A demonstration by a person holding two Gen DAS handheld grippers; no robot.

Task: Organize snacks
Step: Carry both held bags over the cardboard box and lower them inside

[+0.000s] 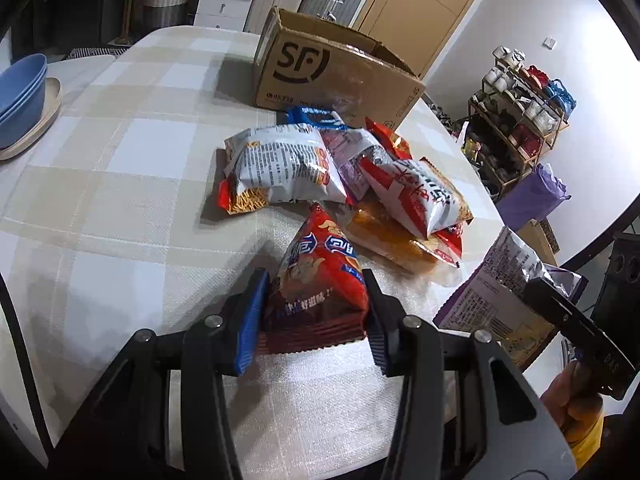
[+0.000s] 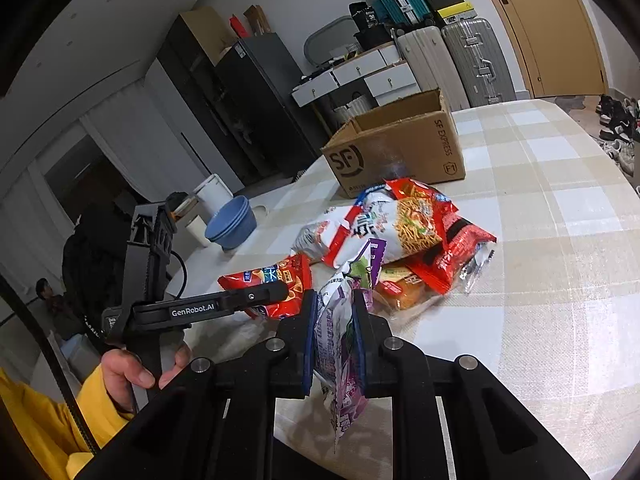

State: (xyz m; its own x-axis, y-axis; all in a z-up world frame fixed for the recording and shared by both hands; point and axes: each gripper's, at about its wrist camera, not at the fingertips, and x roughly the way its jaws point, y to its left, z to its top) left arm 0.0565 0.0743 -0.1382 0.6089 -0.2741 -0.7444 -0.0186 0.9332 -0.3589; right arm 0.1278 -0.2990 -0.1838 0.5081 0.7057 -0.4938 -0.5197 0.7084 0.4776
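My left gripper (image 1: pixel 314 282) is shut on a red snack bag (image 1: pixel 320 256), held just above the checked tablecloth (image 1: pixel 120 184). From the right wrist view the same gripper (image 2: pixel 280 294) reaches in from the left with the red bag (image 2: pixel 276 280). My right gripper (image 2: pixel 335 300) is shut on a purple and white snack bag (image 2: pixel 340 352) that hangs down between the pads. It also shows at the right edge of the left wrist view (image 1: pixel 536 292) with the purple bag (image 1: pixel 496 292). Several snack bags lie in a pile (image 1: pixel 320 168) (image 2: pixel 400 232) before an open cardboard box (image 1: pixel 320 76) (image 2: pixel 396 148).
Stacked blue bowls (image 1: pixel 24 88) (image 2: pixel 232 220) sit on the table's left side. Off the table's right edge stand a shoe rack (image 1: pixel 520 120) and a purple bag (image 1: pixel 532 196). Suitcases (image 2: pixel 452 68) and drawers line the far wall. A hand in a yellow sleeve (image 2: pixel 128 372) holds the left gripper.
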